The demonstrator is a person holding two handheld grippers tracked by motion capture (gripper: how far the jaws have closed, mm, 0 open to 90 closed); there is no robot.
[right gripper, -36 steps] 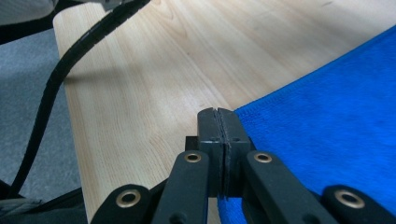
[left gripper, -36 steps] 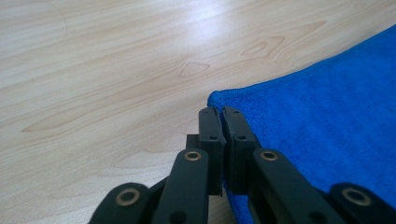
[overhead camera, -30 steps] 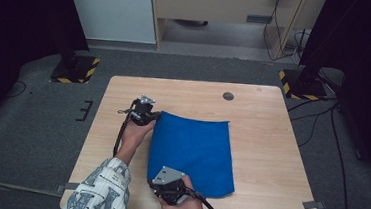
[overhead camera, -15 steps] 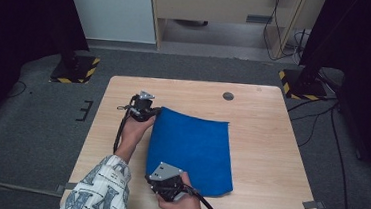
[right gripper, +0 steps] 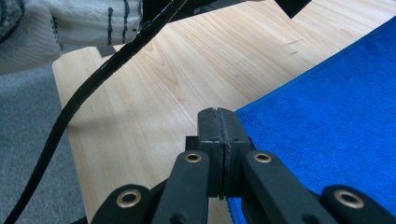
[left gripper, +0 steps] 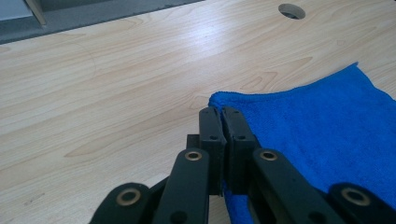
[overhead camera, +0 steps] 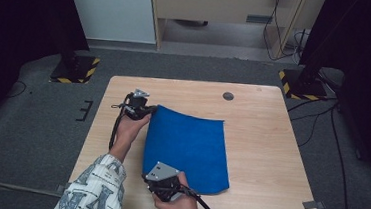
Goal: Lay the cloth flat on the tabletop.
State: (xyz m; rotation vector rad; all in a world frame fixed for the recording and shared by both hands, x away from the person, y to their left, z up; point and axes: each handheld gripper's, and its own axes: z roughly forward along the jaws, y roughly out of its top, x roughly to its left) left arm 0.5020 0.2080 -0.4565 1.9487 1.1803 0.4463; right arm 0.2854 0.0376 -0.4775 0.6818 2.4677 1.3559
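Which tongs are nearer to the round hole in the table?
Left. The left tongs grip the blue cloth at its far corner, closer to the round hole; the right tongs grip its near corner.

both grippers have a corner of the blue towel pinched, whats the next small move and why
Probably lift both corners a little and carry them toward the towel's opposite edge to fold it. The left gripper is shut on the far left corner of the blue towel, and the right gripper is shut on the near left corner. The rest of the towel lies flat on the table.
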